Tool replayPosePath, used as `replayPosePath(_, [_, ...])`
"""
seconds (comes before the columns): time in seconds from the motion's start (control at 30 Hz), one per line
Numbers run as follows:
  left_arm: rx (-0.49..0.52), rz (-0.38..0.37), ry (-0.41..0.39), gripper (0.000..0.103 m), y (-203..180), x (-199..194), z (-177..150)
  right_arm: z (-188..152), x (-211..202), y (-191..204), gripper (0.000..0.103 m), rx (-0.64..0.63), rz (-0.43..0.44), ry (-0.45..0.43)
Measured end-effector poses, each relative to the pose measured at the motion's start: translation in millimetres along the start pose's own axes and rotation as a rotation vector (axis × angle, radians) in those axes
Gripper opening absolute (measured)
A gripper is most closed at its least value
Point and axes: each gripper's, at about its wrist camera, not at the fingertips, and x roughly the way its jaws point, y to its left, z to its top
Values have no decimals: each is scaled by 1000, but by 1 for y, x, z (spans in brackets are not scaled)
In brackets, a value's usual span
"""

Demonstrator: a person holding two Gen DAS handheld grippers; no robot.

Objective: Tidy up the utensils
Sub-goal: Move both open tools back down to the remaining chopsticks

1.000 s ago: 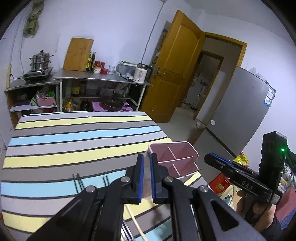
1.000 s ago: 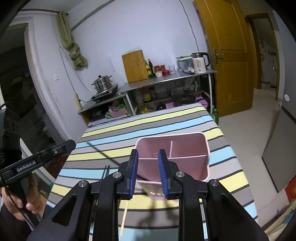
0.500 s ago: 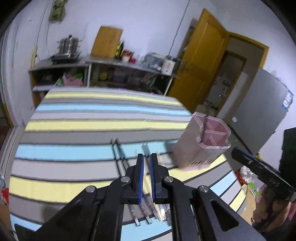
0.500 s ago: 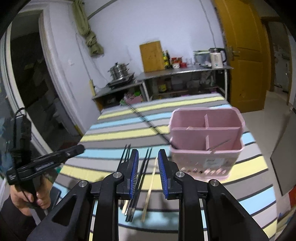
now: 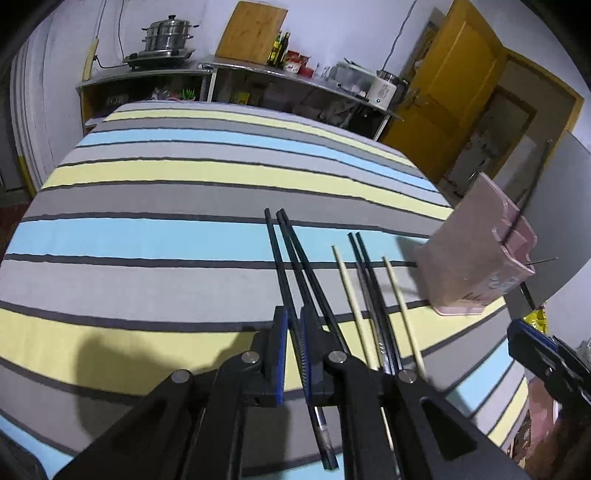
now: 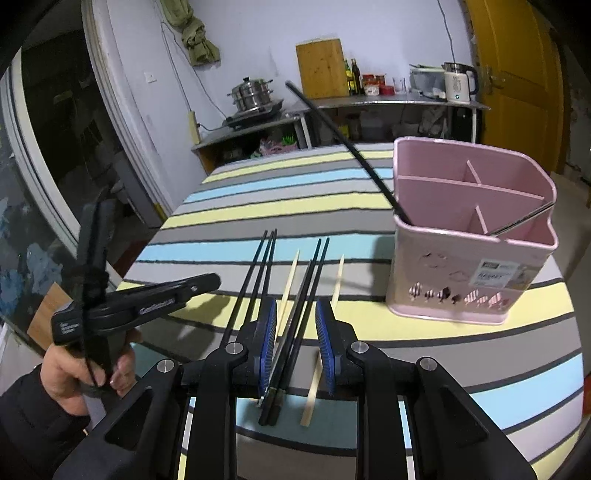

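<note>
You've got four black chopsticks [image 6: 258, 273] flat on the table, in two pairs. Two pale wooden chopsticks [image 6: 290, 280] lie among them. One pink holder [image 6: 469, 266] at right has two more sticks leaning inside. Two grippers in play.

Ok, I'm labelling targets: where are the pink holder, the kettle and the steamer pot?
Pink holder [image 6: 458, 280]: right wrist view, front wall.
Kettle [image 6: 457, 85]: right wrist view, white body.
Steamer pot [image 5: 168, 35]: left wrist view, steel side.
</note>
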Motion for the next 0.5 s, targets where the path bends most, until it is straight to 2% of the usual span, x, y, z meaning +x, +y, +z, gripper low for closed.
replayPosePath(0.3, [-16, 37, 48, 9, 5, 32, 5, -2, 18, 8, 23, -22, 2, 38])
replayPosePath(0.43, [-17, 34, 46, 17, 4, 34, 5, -3, 24, 11, 23, -30, 0, 52])
replayPosePath(0.5, [-11, 41, 44, 17, 3, 35, 6, -4, 27, 12, 23, -30, 0, 58])
